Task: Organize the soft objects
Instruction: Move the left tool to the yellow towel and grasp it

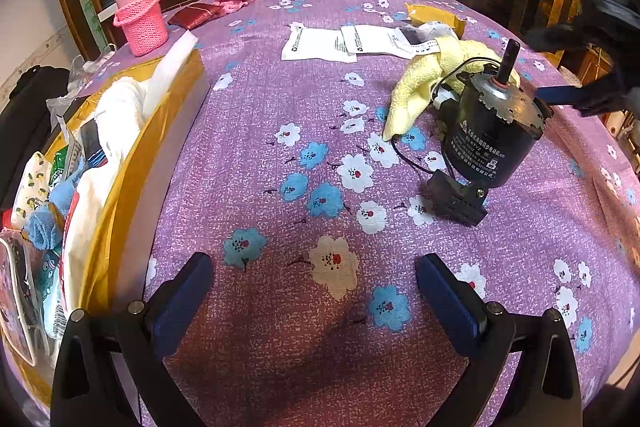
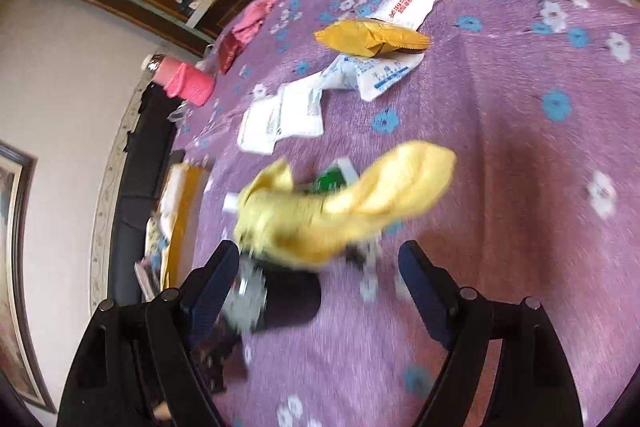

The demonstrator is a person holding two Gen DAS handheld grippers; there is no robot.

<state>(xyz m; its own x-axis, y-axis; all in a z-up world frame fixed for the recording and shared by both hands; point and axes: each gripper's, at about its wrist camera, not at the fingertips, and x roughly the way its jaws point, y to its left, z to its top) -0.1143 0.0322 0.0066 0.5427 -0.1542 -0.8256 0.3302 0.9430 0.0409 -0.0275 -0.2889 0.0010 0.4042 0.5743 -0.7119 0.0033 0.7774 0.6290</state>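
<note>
The yellow cloth [image 2: 344, 203] lies mid-frame in the right wrist view, draped against the black motor [image 1: 494, 131]. The right gripper [image 2: 320, 291] has its fingers apart, empty, the motor between them; it should aim higher for cloth alone. The left gripper [image 1: 314, 293] waits spread wide near the box [image 1: 132, 163] at left.

Bench cover [image 1: 248, 131]: woven cloth, matt, floral print. Yellow cloth [image 1: 416, 87]: soft, fluffy pile, matt. Motor [image 1: 496, 131]: black casing with slight sheen, bright metal top plate, dark matt shaft. White sachets [image 1: 320, 45]: paper-like, printed, matt. Yellow packet [image 2: 372, 37]: glossy, crinkled foil or plastic. Pink sleeve [image 1: 140, 23]: knitted, rough. Gold box [image 1: 136, 163]: shiny, smooth wall. Left claw [image 1: 314, 301] pads: blue, ribbed, matt; arms black plastic.
</note>
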